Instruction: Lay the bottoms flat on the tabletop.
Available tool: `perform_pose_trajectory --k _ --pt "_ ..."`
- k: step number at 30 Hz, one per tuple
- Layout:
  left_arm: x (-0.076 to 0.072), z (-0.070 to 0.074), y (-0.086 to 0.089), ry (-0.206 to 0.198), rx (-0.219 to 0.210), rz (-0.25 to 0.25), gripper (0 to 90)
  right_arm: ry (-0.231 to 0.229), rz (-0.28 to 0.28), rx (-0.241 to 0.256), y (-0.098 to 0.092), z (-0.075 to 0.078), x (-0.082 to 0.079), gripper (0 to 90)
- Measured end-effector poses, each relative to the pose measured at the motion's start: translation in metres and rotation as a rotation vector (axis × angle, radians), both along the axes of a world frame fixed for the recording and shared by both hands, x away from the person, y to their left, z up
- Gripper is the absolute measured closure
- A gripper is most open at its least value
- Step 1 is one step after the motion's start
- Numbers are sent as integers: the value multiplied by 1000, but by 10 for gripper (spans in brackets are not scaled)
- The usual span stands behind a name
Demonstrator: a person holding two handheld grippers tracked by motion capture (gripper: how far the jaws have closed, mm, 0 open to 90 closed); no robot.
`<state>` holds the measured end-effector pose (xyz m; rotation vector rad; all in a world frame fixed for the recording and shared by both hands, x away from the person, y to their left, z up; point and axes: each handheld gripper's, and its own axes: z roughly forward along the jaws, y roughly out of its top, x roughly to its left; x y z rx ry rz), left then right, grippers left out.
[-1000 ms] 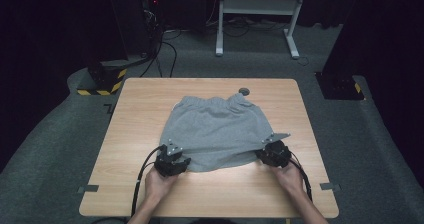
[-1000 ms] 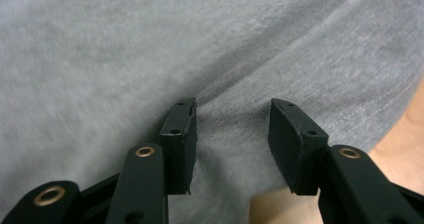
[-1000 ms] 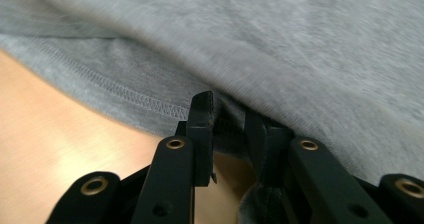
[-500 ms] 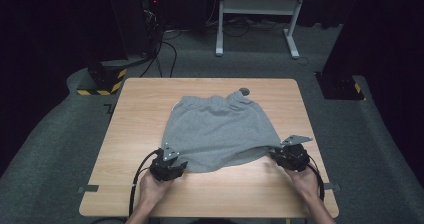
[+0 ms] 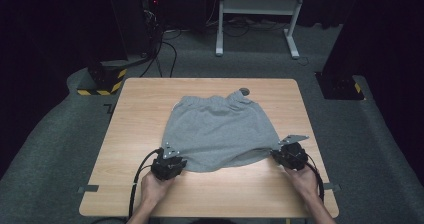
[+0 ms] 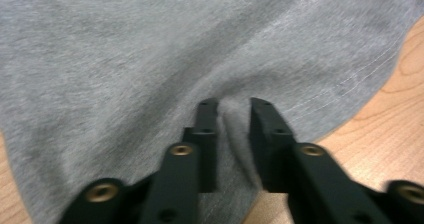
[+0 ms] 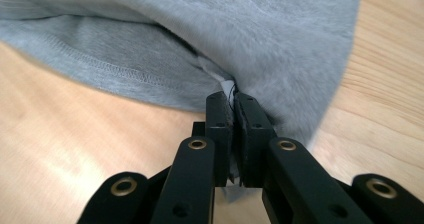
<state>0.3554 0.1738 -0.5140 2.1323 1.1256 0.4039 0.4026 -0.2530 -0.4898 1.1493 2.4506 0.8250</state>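
A grey cloth garment (image 5: 220, 129) with an elastic waistband at its far edge lies spread on the wooden table (image 5: 135, 114). My left gripper (image 5: 174, 157) sits at the near left hem. In the left gripper view, the left gripper (image 6: 234, 106) has its jaws closed on a raised fold of the grey cloth (image 6: 150, 44). At the near right corner, my right gripper (image 5: 276, 154) pulls the hem outward. The right gripper (image 7: 234, 100) is shut tight on the corner of the cloth (image 7: 280, 29), whose hem is lifted off the wood.
A small dark round thing (image 5: 244, 90) lies on the table just behind the waistband. Bare wood runs along both sides and the near edge. On the floor beyond are a white stand (image 5: 255, 14), cables and a yellow-black striped base (image 5: 102, 86).
The right gripper has moved outward to the right with the hem corner, stretching the garment wider. The left gripper has shifted slightly toward the near edge.
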Motion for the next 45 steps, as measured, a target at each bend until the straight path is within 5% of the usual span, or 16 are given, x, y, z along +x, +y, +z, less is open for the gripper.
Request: perform_pose_trajectory --k 7,10,13,16,19,24,29,32,35,36,39,42,45 --pt "1 14 10 2 -35 -2 872 -27 21 61 -32 21 -24 857" --pt "-4 22 14 -10 -30 -13 873 9 60 49 -37 16 -33 856" --pt "-9 19 14 20 -19 -25 868 54 83 12 -35 1 -42 791" --pt "-10 13 12 28 -32 -6 787 47 71 57 -33 -2 -47 733" --pt "-11 12 2 9 -34 -19 657 19 123 85 -16 2 -51 682" --pt "-10 14 -19 -13 -34 -61 576 -14 179 93 18 5 -40 646" --pt "-12 16 -37 -40 -22 -111 536 59 189 67 39 -8 -18 822" --pt "-11 14 -45 -44 -3 -128 513 116 174 123 39 -11 -7 872" --pt "-9 11 -51 -36 -9 -135 507 126 152 163 36 -4 0 849" --pt "-8 11 -52 -39 -7 -137 506 139 143 166 35 -3 2 779" --pt "-6 8 -58 -35 -8 -146 507 145 106 109 38 -8 8 738" --pt "-7 8 -62 -38 -3 -156 508 121 82 80 40 -11 6 728" --pt "-9 9 -66 -41 -8 -166 509 50 95 93 39 -2 -6 729"
